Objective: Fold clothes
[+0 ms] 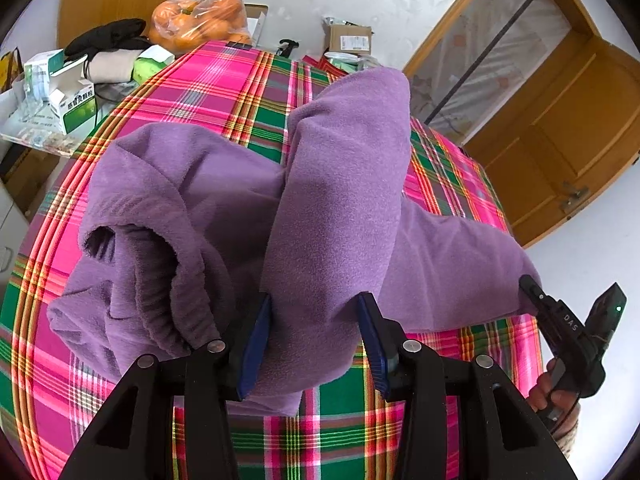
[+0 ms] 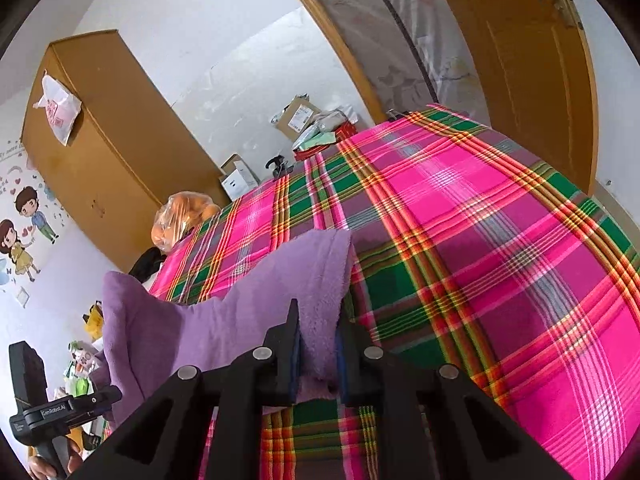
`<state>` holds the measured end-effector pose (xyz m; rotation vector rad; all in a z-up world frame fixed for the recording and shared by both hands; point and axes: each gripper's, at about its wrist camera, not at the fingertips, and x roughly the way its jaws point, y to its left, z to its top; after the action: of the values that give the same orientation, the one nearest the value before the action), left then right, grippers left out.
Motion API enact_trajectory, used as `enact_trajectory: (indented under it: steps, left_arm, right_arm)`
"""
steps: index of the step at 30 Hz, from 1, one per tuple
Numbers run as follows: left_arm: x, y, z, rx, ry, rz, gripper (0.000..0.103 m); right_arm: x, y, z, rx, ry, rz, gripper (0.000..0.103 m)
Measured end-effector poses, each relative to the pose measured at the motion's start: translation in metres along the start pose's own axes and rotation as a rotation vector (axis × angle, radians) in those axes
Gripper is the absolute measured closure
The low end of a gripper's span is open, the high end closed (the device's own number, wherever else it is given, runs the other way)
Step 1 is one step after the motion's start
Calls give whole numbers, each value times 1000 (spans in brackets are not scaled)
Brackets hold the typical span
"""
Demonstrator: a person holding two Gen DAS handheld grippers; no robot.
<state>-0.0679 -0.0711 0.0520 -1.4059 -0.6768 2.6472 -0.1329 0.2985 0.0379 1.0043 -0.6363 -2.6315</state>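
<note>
purple fleece garment (image 1: 328,184) lying rumpled on plaid cloth (image 1: 224,84), hanging lifted between both tools; left gripper (image 1: 316,344) fingers sitting wide around one fold, right gripper (image 2: 318,354) pinching narrow on another edge.

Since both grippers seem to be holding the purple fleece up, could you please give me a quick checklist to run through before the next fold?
1. Left gripper around the purple fleece garment: cloth lies between wide-set fingers; pinch cannot tell.
2. Right gripper clamped on the garment edge: ok.
3. Bare plaid cloth to lay the fold on: ok.
4. Garment flat and smooth: not ok, bunched, elastic opening gaping.
5. Bag of oranges clear of the garment: ok.
</note>
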Motion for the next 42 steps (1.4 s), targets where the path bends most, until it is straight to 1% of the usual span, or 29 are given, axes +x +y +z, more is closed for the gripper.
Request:
enact_trajectory:
  steps: [7, 13, 17, 19, 24, 26, 28, 30, 31, 32, 33, 34, 37, 40, 42]
  left_arm:
    - [2, -6, 2, 21, -1, 3, 58]
    - [3, -12, 3, 26, 3, -19, 58]
    - [3, -15, 0, 27, 6, -20, 58]
    - [4, -17, 0, 26, 7, -18, 58]
    - [3, -24, -4, 60, 2, -8, 58]
    - [1, -29, -7, 85, -2, -9, 58]
    - [0, -35, -11, 115, -3, -12, 58]
    - [2, -42, -15, 153, 0, -18, 58]
    - [3, -45, -17, 172, 2, -21, 58]
    - [5, -48, -20, 190, 6, -23, 58]
    - [6, -51, -22, 207, 12, -25, 58]
    - [7, -53, -25, 218, 17, -29, 58]
    - [11, -59, -28, 232, 32, -45, 58]
    - [12, -63, -31, 248, 42, -50, 58]
    - [13, -62, -33, 254, 52, -58, 58]
  right_arm:
    - [-9, -10, 5, 22, -22, -6, 90]
    - [-16, -17, 9, 25, -33, -14, 94]
    - [-16, -17, 8, 15, -25, -12, 94]
    - [-12, -18, 4, 15, 5, 1, 94]
    - [-5, -30, -8, 42, 41, -32, 93]
    - [-7, -34, -10, 55, 45, -38, 89]
    - [-9, -37, -11, 56, 47, -52, 87]
    - [-12, -38, -13, 46, 54, -82, 84]
    - [-13, -38, -14, 39, 59, -99, 81]
    - [-13, -39, -15, 36, 69, -105, 73]
    - [-12, -40, -17, 36, 83, -104, 68]
    - [-11, -40, -20, 34, 98, -106, 62]
    - [-5, -37, -29, 11, 139, -116, 58]
    - [-2, -30, -32, -30, 141, -130, 52]
    - [-1, -26, -33, -43, 143, -133, 52]
